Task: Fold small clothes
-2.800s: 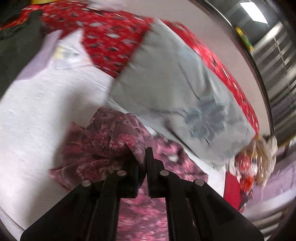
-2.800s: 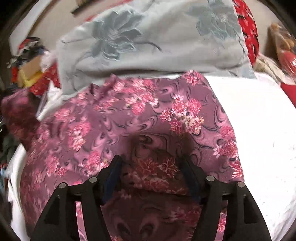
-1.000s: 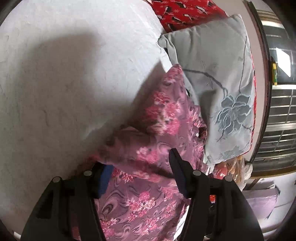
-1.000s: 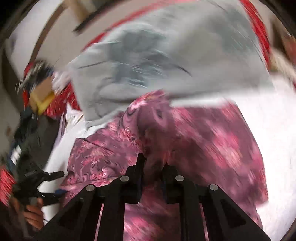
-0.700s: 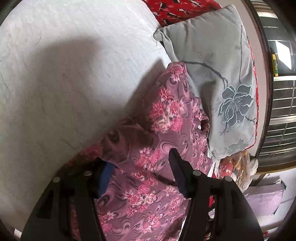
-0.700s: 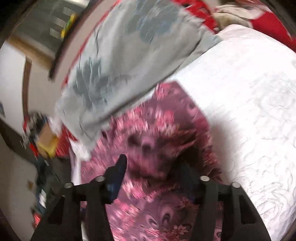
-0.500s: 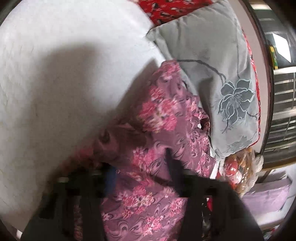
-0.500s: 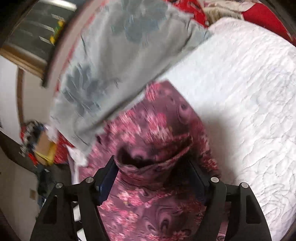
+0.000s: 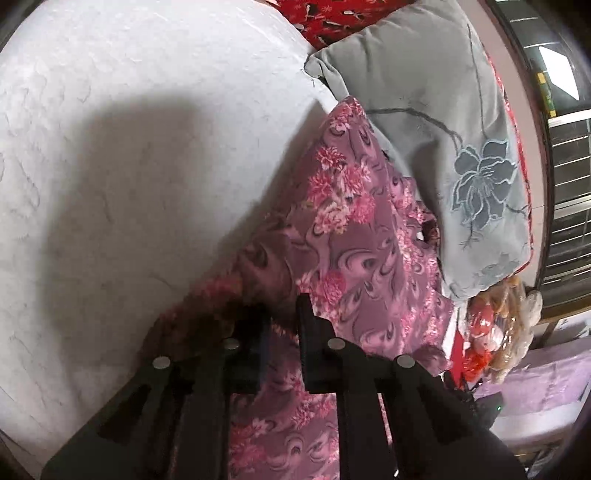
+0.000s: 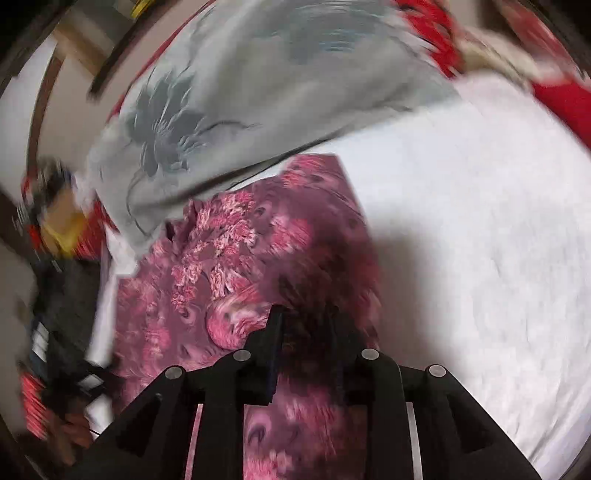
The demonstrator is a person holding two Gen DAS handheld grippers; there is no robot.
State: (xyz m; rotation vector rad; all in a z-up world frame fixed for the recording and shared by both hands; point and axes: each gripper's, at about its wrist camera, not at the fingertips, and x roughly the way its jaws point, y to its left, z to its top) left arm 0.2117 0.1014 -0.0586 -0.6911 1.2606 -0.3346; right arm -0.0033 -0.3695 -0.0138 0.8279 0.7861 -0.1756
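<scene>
A purple garment with pink flowers [image 9: 354, 236] lies crumpled on the white bedspread [image 9: 110, 147], its far edge against a grey pillow. My left gripper [image 9: 282, 306] is closing, its jaws nearly together and pinching a bunched fold at the garment's near left edge. In the blurred right wrist view the same garment [image 10: 236, 236] spreads ahead and to the left. My right gripper [image 10: 306, 314] is also closing, and a dark raised fold fills the gap between its fingers.
The grey pillow with a blue flower [image 9: 443, 129] [image 10: 258, 92] lies behind the garment on a red patterned sheet [image 9: 332, 18]. A plush toy in plastic [image 9: 498, 321] sits beyond the bed's edge. Blurred clutter [image 10: 55, 221] crowds the left side. The white bedspread [image 10: 461, 221] spreads to the right.
Both grippers opened over the garment and have closed again on folds of it. The right one swung toward the garment's right edge. The left one stayed about where it was.
</scene>
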